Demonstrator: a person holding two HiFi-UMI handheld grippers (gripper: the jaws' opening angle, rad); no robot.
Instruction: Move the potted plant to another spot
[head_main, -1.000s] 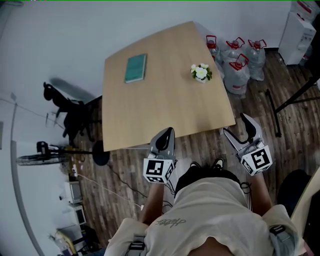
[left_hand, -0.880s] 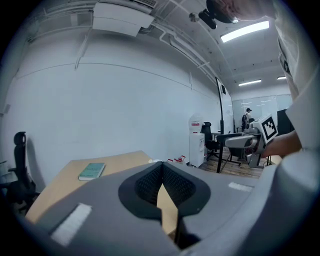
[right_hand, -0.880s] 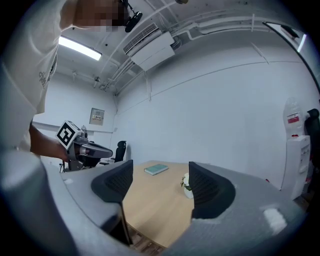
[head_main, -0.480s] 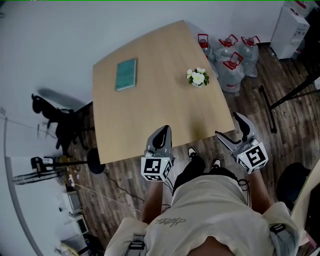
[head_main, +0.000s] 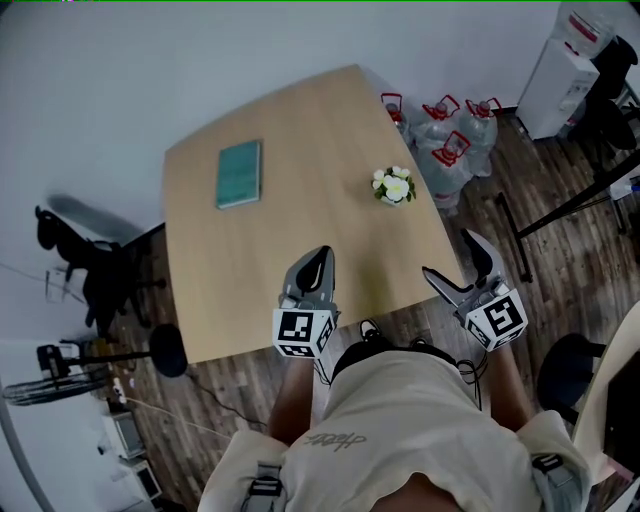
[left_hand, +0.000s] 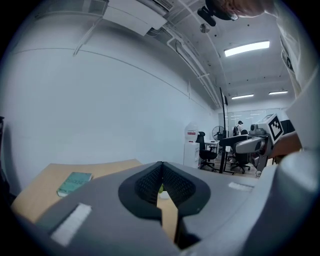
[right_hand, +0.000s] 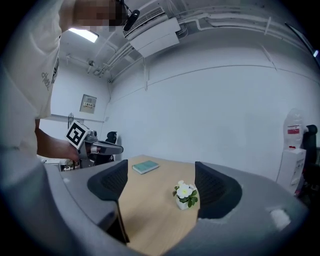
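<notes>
- My left tongs (head_main: 319, 256) are pressed together and empty; my right tongs (head_main: 451, 257) are spread wide, with nothing touching the pads
- The potted plant (head_main: 394, 186) stands upright on the right half of the table (head_main: 300, 120), well ahead of both tongs, with the book (head_main: 239, 173) well apart on its left and the water bottles (head_main: 442, 138) on the floor past the table's far right corner
- I judge this to be the approach: the plant is not yet reached, let alone lifted
- Next I need to carry the right tongs forward until the small pot sits between the open pads, low on the pot and not on the flowers, then close
- Against a second ago: my right jaws have just been opening, I have come nearer so both tongs now reach over the table's near edge, and the plant sits where it was
</notes>
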